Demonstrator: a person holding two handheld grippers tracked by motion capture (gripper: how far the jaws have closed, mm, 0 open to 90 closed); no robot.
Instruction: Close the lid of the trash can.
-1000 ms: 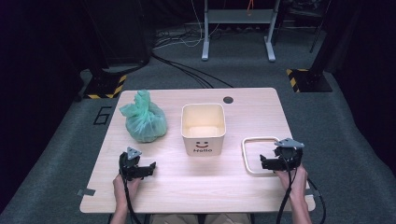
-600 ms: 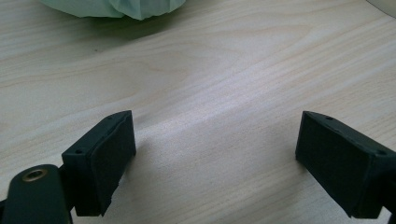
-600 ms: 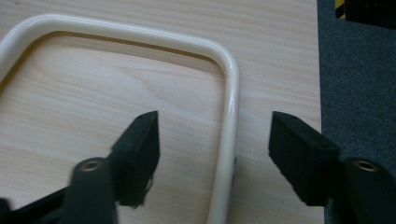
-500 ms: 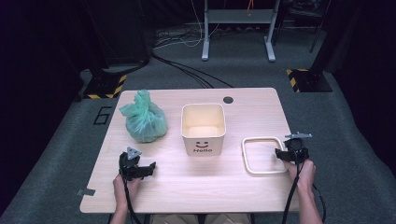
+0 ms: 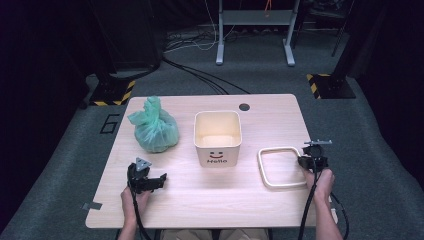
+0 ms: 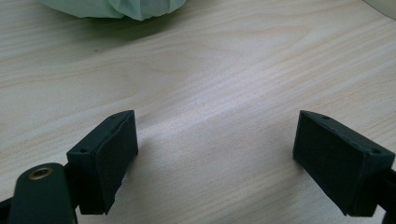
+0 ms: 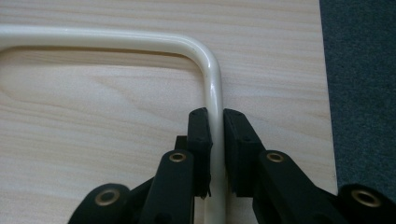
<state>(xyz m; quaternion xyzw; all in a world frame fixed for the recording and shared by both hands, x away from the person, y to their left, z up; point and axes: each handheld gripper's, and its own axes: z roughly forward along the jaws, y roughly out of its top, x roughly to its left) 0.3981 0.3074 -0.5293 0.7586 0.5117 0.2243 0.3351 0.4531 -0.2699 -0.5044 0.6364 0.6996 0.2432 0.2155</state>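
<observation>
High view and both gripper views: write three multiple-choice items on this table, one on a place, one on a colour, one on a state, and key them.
1. Where does the frame lie relative to the bin?
A. inside it
B. on the table to its right
C. under the bag

2. What colour is the bag?
A. green
B. red
C. black

3. How do the right tongs stand?
A. wide open over bare wood
B. closed on the bag's knot
C. closed on the frame's side bar

Key: 1 B, the high view shows the frame flat on the wood right of the bin. 2 A, the tied bag left of the bin is pale green. 3 C, the right gripper view shows both pads pressing the white bar just below its rounded corner, the jaws having just been closing.
</observation>
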